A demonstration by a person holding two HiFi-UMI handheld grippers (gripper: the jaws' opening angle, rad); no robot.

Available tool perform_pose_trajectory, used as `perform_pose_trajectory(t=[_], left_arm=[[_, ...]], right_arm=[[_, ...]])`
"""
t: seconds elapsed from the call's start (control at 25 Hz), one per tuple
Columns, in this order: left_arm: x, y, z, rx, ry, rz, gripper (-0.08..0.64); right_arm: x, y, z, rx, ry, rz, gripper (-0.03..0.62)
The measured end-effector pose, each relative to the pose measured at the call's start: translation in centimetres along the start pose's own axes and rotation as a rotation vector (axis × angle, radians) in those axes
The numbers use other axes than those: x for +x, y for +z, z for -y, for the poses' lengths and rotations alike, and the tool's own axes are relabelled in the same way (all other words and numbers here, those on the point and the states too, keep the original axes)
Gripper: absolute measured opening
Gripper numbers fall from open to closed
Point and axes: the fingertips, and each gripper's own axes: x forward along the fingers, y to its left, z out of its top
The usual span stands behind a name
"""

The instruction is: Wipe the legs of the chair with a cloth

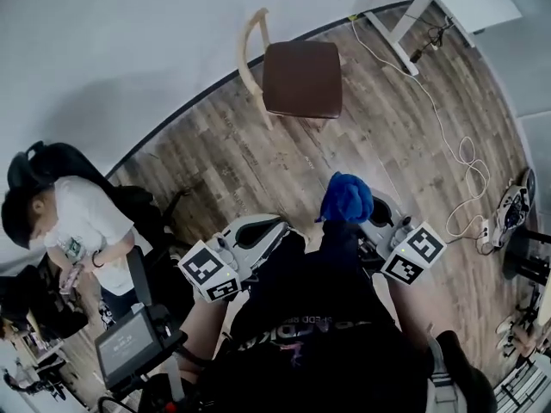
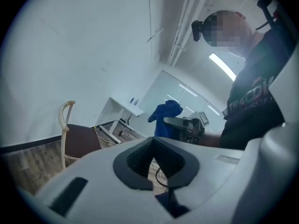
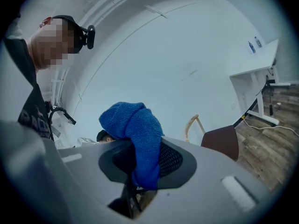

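A chair with a brown seat (image 1: 301,77) and a pale wooden back stands on the wood floor by the wall, well ahead of both grippers. It also shows as the chair (image 2: 79,141) at left in the left gripper view and the chair (image 3: 222,141) at right in the right gripper view. My right gripper (image 1: 349,222) is shut on a blue cloth (image 1: 346,198), bunched above its jaws; the cloth (image 3: 138,129) hangs through the right gripper (image 3: 140,171). My left gripper (image 1: 275,231) is held near my body, its jaws together with nothing in them. The blue cloth (image 2: 163,118) appears beyond the left gripper (image 2: 156,171).
A person in a white shirt (image 1: 82,222) sits at the left by a black chair. A white desk (image 1: 413,15) stands at the far right of the chair, with a white cable (image 1: 456,153) trailing over the floor. A small screen on a stand (image 1: 129,342) is at lower left.
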Motion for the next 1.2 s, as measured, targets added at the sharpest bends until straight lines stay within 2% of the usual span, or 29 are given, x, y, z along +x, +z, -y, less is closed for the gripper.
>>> perform_pose_trajectory(t=[0.24,0.48,0.84,1.2], left_arm=[[-1.5,-0.7,2.9,-0.018,-0.013,0.016,-0.002],[-1.1,-1.3,6.0,-0.010,0.046,0.065,-0.002],[3.1,-3.9,13.2,-0.032,0.113,0.110,-0.002],[7.2,-6.5,17.7,-0.020,0.145,0.091,-0.002]], right_arm=[[-2.8,-1.8,-4.7,-0.013,0.021,-0.004,0.097],[-5.4,-2.2,-6.1,-0.046,0.095,-0.059,0.097],[-12.7,-2.5,-6.3,-0.090,0.211,-0.132,0.097],[-18.6,-3.6,-4.5,-0.095,0.285,-0.141,0.097]])
